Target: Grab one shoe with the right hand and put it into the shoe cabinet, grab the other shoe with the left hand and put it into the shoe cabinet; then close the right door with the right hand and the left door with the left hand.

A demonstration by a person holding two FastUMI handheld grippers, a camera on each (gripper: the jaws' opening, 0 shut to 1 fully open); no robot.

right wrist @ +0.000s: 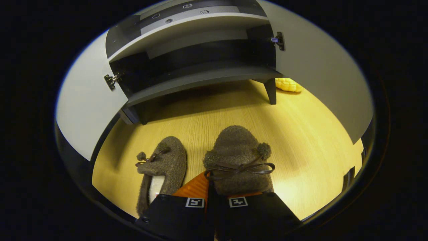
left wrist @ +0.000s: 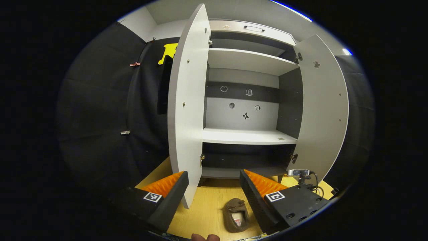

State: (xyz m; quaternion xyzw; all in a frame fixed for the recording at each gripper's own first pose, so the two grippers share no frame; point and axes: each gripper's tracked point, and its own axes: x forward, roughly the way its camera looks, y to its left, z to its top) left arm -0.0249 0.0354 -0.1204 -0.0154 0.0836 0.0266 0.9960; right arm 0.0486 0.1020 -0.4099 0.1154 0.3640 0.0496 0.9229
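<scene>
Two brown fuzzy slippers lie on the wooden floor in front of the shoe cabinet. In the right gripper view my right gripper is shut on the rim of the nearer slipper, whose bow sits just ahead of the fingers. The second slipper lies beside it to the left, untouched. In the left gripper view my left gripper hangs open, higher up, facing the cabinet's middle shelf, and one slipper shows on the floor between its fingers. Both doors stand open: the left door and the right door.
The shelves hold no shoes. The left door's edge reaches close to my left gripper's left finger. A yellow object lies on the floor past the cabinet leg. A small device with cables pokes up at the right.
</scene>
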